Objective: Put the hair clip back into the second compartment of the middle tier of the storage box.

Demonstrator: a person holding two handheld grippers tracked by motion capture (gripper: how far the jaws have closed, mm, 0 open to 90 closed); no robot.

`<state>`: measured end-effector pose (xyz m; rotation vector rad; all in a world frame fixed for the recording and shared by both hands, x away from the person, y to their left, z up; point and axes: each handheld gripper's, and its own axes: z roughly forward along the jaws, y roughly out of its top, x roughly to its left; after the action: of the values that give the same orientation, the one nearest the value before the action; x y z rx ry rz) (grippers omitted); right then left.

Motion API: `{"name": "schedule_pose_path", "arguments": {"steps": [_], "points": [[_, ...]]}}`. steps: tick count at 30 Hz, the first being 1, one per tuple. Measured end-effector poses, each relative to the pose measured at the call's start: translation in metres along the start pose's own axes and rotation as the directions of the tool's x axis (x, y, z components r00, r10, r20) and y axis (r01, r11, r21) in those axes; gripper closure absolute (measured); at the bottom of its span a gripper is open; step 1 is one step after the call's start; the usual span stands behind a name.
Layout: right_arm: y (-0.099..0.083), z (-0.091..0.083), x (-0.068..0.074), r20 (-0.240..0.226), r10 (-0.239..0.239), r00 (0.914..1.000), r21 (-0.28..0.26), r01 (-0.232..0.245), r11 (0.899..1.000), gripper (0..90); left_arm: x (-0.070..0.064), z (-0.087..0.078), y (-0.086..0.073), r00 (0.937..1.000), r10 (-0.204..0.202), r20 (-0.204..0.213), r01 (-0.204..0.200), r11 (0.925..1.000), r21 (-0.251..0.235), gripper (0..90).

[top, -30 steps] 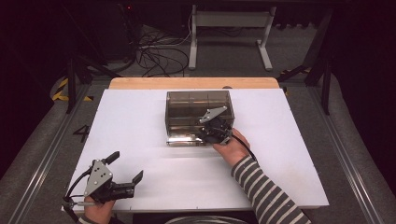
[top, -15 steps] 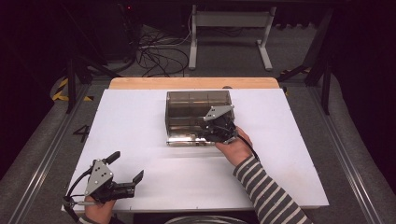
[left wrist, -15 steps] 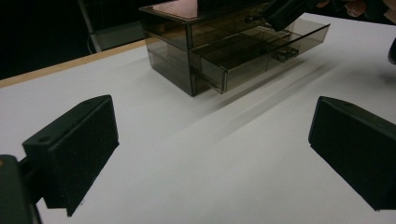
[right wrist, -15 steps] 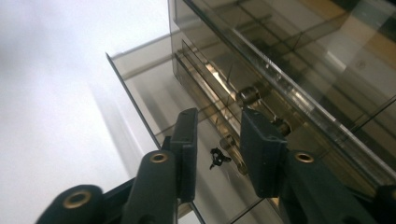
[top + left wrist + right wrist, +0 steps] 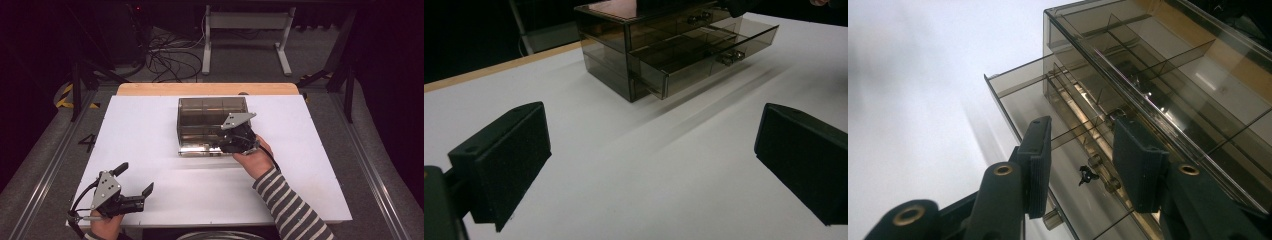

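A smoky see-through drawer box [image 5: 212, 117] stands mid-table, its lower drawer [image 5: 200, 149] pulled out toward the person. My right gripper [image 5: 221, 145] hangs over the open drawer's right end, tilted down, jaws apart with nothing between them. From the right gripper view, the right gripper [image 5: 1080, 145] looks into the drawer [image 5: 1023, 105], where a small black object [image 5: 1087, 175] lies on the floor near the round knobs [image 5: 1050, 218]. My left gripper [image 5: 136, 178] rests near the front left corner, wide open. The left gripper [image 5: 649, 120] faces the box [image 5: 624, 30] and its open drawer [image 5: 704, 55].
The white tabletop [image 5: 150, 130] has a wooden strip [image 5: 205, 89] along its far edge. A striped sleeve [image 5: 290, 210] reaches in from the lower right. Metal rails run down both sides of the table, and cables and a stand lie on the floor beyond.
My right gripper has come down from the box's top right corner to the front, over the pulled-out drawer. The left gripper has stayed put.
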<state>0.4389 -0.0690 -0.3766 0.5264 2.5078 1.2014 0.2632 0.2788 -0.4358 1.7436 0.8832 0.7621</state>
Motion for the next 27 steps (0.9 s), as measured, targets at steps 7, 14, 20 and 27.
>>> {"name": "schedule_pose_path", "arguments": {"steps": [7, 14, 20, 27], "points": [[0.001, -0.006, 0.0, 0.006, 0.0, 1.0, -0.013, 0.001, 1.0, 58.7, 0.0, 0.0, 0.0, 1.0, -0.004, 0.001, 0.004, 1.0, -0.001, 2.3], [-0.001, -0.02, -0.002, 0.017, 0.007, 0.9998, -0.047, -0.006, 0.999, 53.0, 0.0, 0.0, 0.0, 1.0, -0.002, 0.001, 0.002, 1.0, 0.001, 2.4], [-0.003, -0.034, -0.002, 0.023, 0.006, 0.9997, -0.071, -0.005, 0.997, 45.9, 0.0, 0.0, 0.0, 1.0, -0.002, 0.0, 0.002, 1.0, -0.001, 2.3], [-0.013, -0.051, -0.003, 0.003, 0.024, 0.9997, -0.113, -0.024, 0.993, 23.2, 0.0, 0.001, 0.0, 1.0, -0.003, 0.001, 0.003, 1.0, 0.001, 2.3]]}}
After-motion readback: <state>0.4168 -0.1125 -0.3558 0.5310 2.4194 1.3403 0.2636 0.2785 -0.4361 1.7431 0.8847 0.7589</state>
